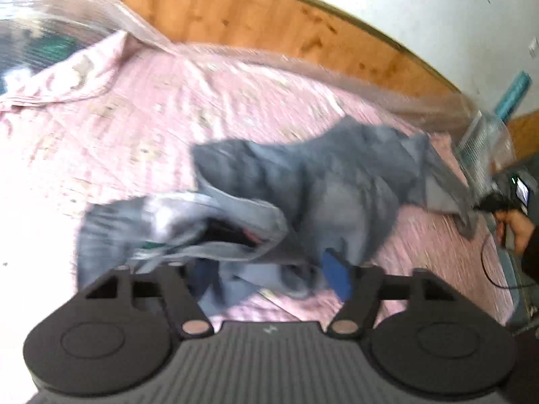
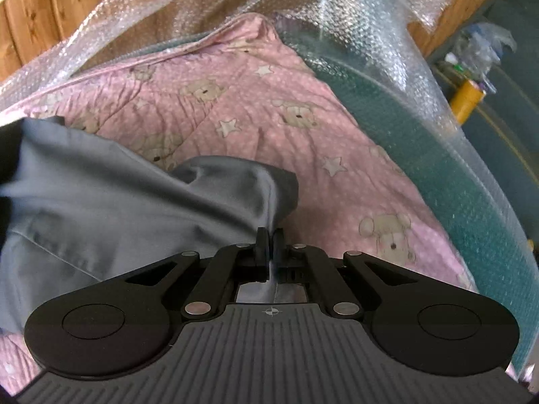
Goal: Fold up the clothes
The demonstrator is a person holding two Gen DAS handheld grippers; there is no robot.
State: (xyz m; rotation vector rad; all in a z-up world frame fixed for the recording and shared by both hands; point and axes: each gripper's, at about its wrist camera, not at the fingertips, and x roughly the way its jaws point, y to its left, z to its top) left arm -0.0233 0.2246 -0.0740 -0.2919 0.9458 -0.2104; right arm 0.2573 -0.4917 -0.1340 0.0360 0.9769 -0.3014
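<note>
A grey garment (image 1: 303,195) lies rumpled on a pink bedsheet (image 1: 151,111). In the blurred left wrist view my left gripper (image 1: 249,269) is open, its fingers spread wide just over the garment's near, bunched edge. One fingertip with a blue pad (image 1: 333,276) shows on the right. My right gripper (image 2: 269,240) is shut on a pinched fold of the grey garment (image 2: 111,208), which trails off to the left across the sheet. The right gripper and the hand holding it also show in the left wrist view (image 1: 495,203) at the garment's far right corner.
The pink sheet (image 2: 303,128) has bear and star prints. Bubble wrap (image 2: 387,33) covers the bed's green edge (image 2: 404,128) and the wooden headboard (image 1: 252,10). Clutter and a yellow roll (image 2: 468,99) sit on the floor at the right.
</note>
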